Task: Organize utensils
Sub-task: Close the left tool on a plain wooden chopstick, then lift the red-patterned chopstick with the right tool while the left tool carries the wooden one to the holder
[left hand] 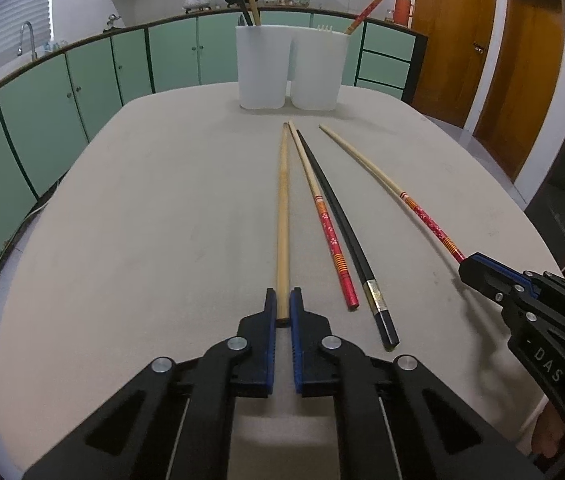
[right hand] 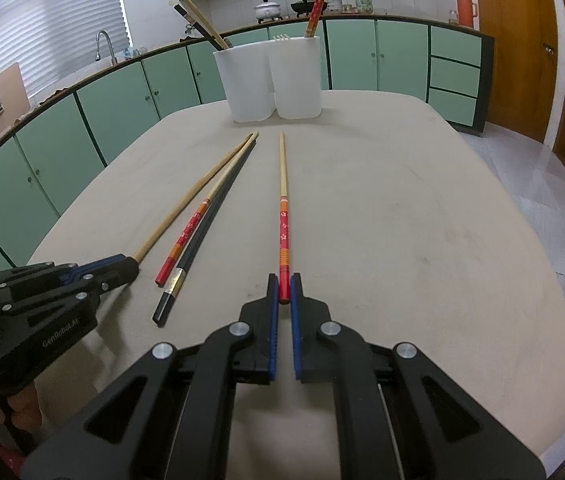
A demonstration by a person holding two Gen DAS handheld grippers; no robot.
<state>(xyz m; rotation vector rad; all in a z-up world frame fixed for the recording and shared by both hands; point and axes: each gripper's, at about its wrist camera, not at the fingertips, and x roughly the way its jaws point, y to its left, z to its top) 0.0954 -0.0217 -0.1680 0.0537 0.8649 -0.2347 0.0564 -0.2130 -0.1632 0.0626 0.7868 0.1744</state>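
The left gripper [left hand: 282,308] pinches the butt of a plain pale wooden chopstick [left hand: 282,216]; the right gripper [right hand: 283,290] pinches the red end of a red-patterned wooden chopstick [right hand: 283,216] — both lie on the grey table [left hand: 142,220]. Between them lie a second red-patterned chopstick [left hand: 328,232] and a black chopstick [left hand: 342,232], side by side. Beyond stand two white plastic holders [left hand: 262,68] — touching, with chopsticks upright inside.
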